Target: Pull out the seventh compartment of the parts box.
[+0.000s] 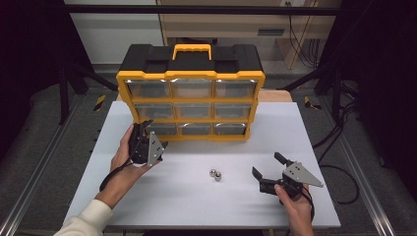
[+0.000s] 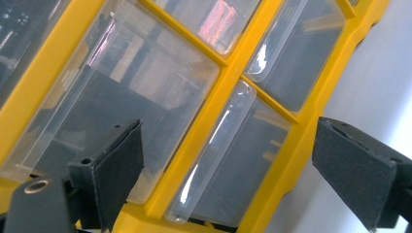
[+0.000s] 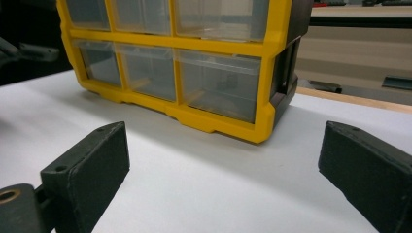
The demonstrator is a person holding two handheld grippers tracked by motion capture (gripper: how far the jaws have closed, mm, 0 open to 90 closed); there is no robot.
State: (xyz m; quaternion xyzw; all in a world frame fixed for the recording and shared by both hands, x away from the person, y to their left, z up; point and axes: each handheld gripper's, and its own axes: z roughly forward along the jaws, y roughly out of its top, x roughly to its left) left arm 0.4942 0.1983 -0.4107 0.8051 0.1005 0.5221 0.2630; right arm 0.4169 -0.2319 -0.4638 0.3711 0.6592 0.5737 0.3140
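Yellow frame and black top on organiser [image 1: 191, 73], yellow handle [image 1: 192, 50] at 12 o'clock. Clear drawers [image 1: 195, 111], greyish inside, pink glint on one in left gripper view. White table [image 1: 196, 196]. Two shiny silver balls [image 1: 216, 174] at 6 o'clock of organiser. Black left gripper [image 1: 146, 139] with grey plate, at 9 o'clock of balls. Black right gripper [image 1: 268, 167], grey plate too, at 3 o'clock. White sleeve [image 1: 88, 220] at 7 o'clock. Yellow-black striped tape [image 1: 100, 102] on grey floor.
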